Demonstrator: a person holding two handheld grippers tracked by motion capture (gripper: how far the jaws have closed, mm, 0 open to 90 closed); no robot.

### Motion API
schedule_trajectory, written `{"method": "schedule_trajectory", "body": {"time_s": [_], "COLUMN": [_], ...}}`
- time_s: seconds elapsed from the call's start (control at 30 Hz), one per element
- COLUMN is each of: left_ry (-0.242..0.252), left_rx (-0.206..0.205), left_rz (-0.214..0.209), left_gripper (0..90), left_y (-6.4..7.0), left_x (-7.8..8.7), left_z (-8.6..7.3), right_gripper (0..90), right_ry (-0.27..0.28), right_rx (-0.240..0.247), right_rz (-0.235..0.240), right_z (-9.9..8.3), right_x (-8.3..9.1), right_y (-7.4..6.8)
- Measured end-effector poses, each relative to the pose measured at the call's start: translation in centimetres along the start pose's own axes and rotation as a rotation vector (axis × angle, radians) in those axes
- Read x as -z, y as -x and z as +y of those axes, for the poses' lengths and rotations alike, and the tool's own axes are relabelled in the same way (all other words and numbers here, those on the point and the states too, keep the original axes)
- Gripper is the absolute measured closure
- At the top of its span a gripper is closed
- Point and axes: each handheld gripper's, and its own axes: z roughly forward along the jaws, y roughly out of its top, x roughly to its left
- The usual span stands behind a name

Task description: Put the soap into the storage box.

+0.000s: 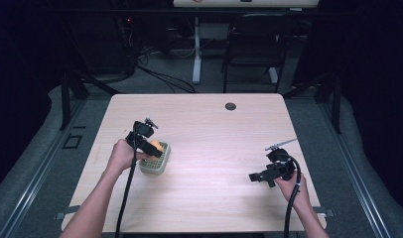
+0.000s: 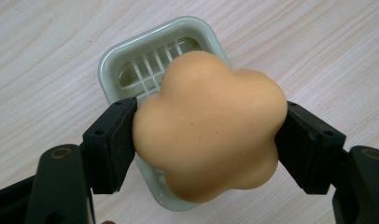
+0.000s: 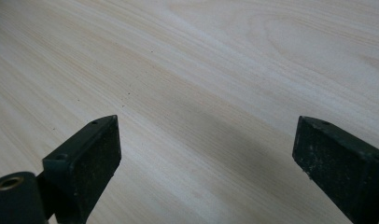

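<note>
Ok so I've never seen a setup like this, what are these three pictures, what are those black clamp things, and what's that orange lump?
A person at a wooden table holds a two-jaw tool in each hand. One picture is taken from above; the other two come from cameras riding on the tools, looking along their black jaws. The left gripper squeezes a peach-coloured, flower-shaped soap from both sides, right over a pale green slatted soap dish. The right gripper is open over bare wood, holding nothing.

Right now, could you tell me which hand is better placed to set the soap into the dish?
Left: its hand-held gripper already clamps the soap directly over the dish.
</note>
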Motion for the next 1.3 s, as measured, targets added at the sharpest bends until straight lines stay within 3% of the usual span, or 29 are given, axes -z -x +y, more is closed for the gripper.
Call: {"method": "schedule_trajectory", "body": {"time_s": [0.67,1.3], "left_ry": [-0.025,-0.046], "left_rx": [0.032,0.077], "left_rz": [-0.006,0.023], "left_gripper": [27.0,27.0], "left_y": [-0.2,-0.7], "left_x": [-2.0,-3.0], "left_z": [0.5,0.4], "right_gripper": [7.5,7.6], "right_ry": [0.000,-0.002], "right_rx": [-0.001,0.002], "right_rz": [-0.004,-0.002], "right_z": [0.0,0.0], "right_x": [0.0,0.0], "right_y": [0.0,0.0]}}
